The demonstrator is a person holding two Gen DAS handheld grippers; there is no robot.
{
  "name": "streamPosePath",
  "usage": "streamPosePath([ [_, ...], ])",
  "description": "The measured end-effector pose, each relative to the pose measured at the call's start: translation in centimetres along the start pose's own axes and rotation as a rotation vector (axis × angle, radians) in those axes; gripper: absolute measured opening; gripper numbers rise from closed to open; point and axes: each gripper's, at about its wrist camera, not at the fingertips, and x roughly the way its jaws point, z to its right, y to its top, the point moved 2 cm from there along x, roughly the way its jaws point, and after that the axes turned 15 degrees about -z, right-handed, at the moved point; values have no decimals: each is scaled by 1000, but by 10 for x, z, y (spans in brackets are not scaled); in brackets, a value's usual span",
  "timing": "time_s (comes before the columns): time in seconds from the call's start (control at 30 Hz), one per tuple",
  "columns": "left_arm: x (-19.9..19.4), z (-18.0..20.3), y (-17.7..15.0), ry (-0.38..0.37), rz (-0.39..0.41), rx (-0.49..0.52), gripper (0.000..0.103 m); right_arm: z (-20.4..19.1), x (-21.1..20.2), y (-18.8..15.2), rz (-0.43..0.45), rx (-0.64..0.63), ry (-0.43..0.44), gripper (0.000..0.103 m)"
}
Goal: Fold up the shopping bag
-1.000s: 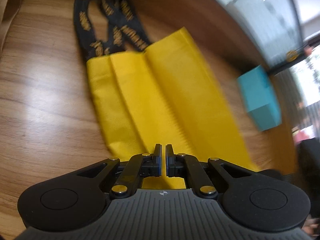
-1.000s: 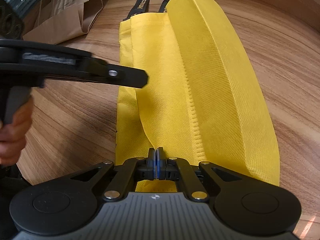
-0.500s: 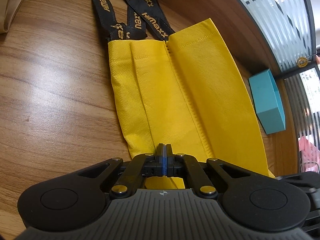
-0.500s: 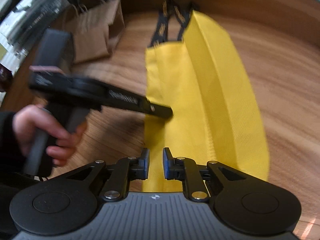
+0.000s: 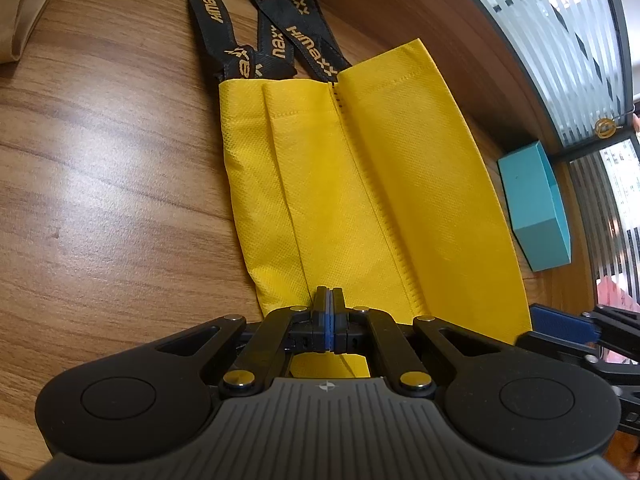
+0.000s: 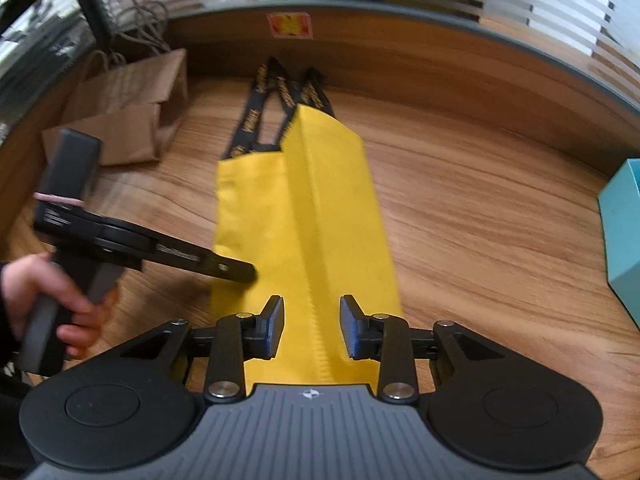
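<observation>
Lengthwise folding looks done: yellow shopping bag [image 5: 360, 200] lies narrow ahead. My left tool [image 5: 329, 312] pinches its near edge; right tool [image 6: 312, 330] is opening, empty. Crosswise folds remain.

The teal box [image 6: 624, 224] is cut off, perhaps half shown, at the right edge.

Yellow non-woven shopping bag [image 5: 360, 200] lies flat on wooden tabletop [image 5: 100, 200], folded lengthwise into a narrow strip. Long panels overlap, stitched seam runs down the middle, a crease line on the left panel. Right-hand flap sits slightly raised along its fold in the right wrist view. Black webbing handles [image 5: 280, 24] with gold "HiMAXX" lettering stretch out from the far open end, lying flat and partly crossed. Bag's near end reaches under the camera; bottom edge hidden. Fabric is dimpled, clean, with no visible print.
</observation>
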Motion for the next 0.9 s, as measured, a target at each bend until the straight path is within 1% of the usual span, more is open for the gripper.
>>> streamPosePath([
  [0.1,0,0,1,-1,1,-1,2,3,7,-2,-6,7,-18,35],
  [0.13,0,0,1,-2,0,-2,2,3,10,-2,-10,8,-21,30],
  [0.17,0,0,1,-3,0,-3,2,4,12,-3,-14,6,-20,14],
  [0.2,1,0,2,-3,0,-4,2,4,13,-3,-17,3,-15,7],
  [0.23,1,-1,2,-5,1,-6,2,4,13,-4,-18,2,-7,7],
  [0.27,-2,-4,-1,-7,1,-9,2,2,13,-5,-20,-6,9,3],
  [0.4,-5,-8,-3,-9,0,-15,2,-11,13,-7,-33,-57,48,1],
  [0.53,-4,-10,-2,-20,0,-32,2,-29,23,-6,-63,-112,82,1],
  [0.7,-4,-14,-4,-44,3,-63,2,-45,39,-4,-106,-157,95,1],
  [0.9,-6,-15,-6,-52,5,-84,2,-45,62,0,-156,-156,90,1],
])
